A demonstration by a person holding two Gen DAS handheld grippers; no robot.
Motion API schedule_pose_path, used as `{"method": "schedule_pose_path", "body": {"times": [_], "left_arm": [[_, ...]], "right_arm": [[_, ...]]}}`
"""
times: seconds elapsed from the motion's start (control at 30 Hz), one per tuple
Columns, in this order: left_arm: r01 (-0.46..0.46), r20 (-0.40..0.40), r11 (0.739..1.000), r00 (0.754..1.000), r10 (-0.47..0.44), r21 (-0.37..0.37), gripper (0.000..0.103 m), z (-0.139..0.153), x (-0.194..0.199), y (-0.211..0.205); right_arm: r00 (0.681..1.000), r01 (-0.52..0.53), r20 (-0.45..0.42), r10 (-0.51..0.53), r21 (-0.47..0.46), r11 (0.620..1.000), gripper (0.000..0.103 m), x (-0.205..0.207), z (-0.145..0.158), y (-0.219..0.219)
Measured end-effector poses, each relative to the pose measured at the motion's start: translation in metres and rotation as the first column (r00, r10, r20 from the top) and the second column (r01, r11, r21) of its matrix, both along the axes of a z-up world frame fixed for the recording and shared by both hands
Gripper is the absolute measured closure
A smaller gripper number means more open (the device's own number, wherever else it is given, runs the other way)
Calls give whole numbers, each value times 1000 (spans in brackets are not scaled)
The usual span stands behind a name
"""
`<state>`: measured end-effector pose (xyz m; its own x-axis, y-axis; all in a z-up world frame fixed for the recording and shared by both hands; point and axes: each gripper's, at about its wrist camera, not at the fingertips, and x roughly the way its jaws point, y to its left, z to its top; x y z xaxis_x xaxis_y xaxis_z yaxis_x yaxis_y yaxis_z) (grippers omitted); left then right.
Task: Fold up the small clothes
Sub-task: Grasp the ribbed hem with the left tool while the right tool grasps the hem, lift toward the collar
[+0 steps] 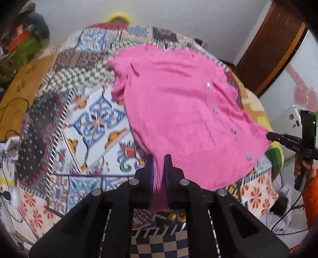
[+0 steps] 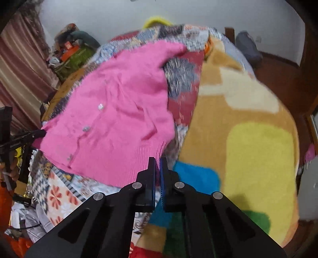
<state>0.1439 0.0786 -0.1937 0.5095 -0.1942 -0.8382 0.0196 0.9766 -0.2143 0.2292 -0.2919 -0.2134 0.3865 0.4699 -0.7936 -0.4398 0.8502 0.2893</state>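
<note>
Left gripper [image 1: 159, 158]: fingers narrow, clamped on the ribbed hem of a pink knit cardigan [image 1: 178, 103]. Right gripper [image 2: 157, 161]: fingers nearly closed, pinching the opposite hem corner.

Cardigan: spread ahead of both finger pairs, hem nearest, shoulders farthest, lying on a patchwork-print bedsheet [image 1: 93, 119]. Buttons [image 1: 215, 110] ran in a line to the right of the left fingers.

Left view only: sheet's tile patterns, white device [image 1: 15, 196] with cable at lower left, wooden door frame [image 1: 272, 49] beyond.

Right view only: plush blanket [image 2: 258, 154] with yellow, blue and green blocks right of the fingers; striped curtain [image 2: 17, 65] far left.

White wall [image 1: 178, 13] behind.
</note>
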Motion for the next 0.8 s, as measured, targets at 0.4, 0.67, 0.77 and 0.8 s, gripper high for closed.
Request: {"method": "schedule_pose_path", "body": {"times": [0.4, 0.67, 0.77, 0.8], "left_arm": [[-64, 247, 998, 967, 57, 18, 94, 110, 50, 18], [-135, 269, 991, 955, 125, 20, 94, 128, 123, 41], [-156, 237, 987, 961, 144, 31, 94, 114, 155, 49], [-164, 216, 986, 964, 153, 33, 94, 105, 170, 53]], "right_arm": [[971, -37, 237, 23, 56, 998, 100, 38, 84, 31], [942, -9, 334, -19, 80, 997, 100, 95, 121, 48], [946, 8, 322, -30, 71, 997, 100, 123, 115, 56], [949, 14, 313, -33, 65, 998, 100, 132, 110, 59]]}}
